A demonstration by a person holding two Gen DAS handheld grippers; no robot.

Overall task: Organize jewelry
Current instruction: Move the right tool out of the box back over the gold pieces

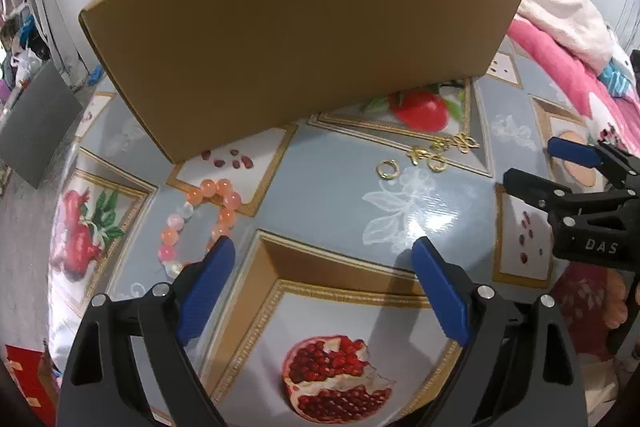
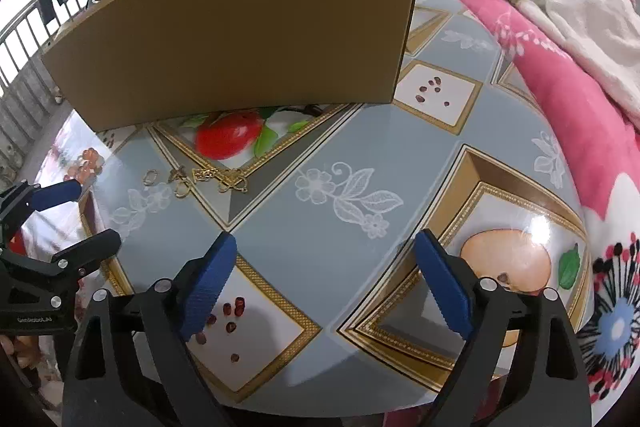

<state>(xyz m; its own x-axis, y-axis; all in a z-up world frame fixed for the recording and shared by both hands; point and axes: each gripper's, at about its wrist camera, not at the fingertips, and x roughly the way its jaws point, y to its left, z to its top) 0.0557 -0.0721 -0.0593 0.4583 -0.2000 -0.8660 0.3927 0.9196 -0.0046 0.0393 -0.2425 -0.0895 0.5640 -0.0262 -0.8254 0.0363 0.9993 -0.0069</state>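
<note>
The left tongs (image 1: pixel 323 251) hang over the desk (image 1: pixel 344 163) with their blue pads spread wide and nothing between them; beneath the gap lies only the printed cloth with its pomegranate picture. Touching the outer side of the left-hand pad (image 1: pixel 212 283) of these tongs is a bracelet of orange, pink and white beads (image 1: pixel 196 223), lying flat in a loop on the desk, partly hidden by that pad. Ahead of the left tongs and a little toward their right pad sit two small gold hoop earrings (image 1: pixel 387 169), and just beyond them a tangle of gold chain pieces (image 1: pixel 444 147), all lying loose on the cloth.

The right tongs (image 2: pixel 325 255) are likewise wide open and empty, held over a grey-blue patch of the cloth. From their own view the gold hoops (image 2: pixel 150 176) and the gold chain pieces (image 2: pixel 218 179) lie ahead and off to the left, well apart from the pads, with the beads (image 2: pixel 90 161) farther left still, past the tip of the other tongs.

A tall cardboard box (image 1: pixel 296 39) stands upright on the desk beyond all the jewelry, its plain brown side facing both tongs. To the right of the desk is a heap of pink blanket (image 2: pixel 560 75).
</note>
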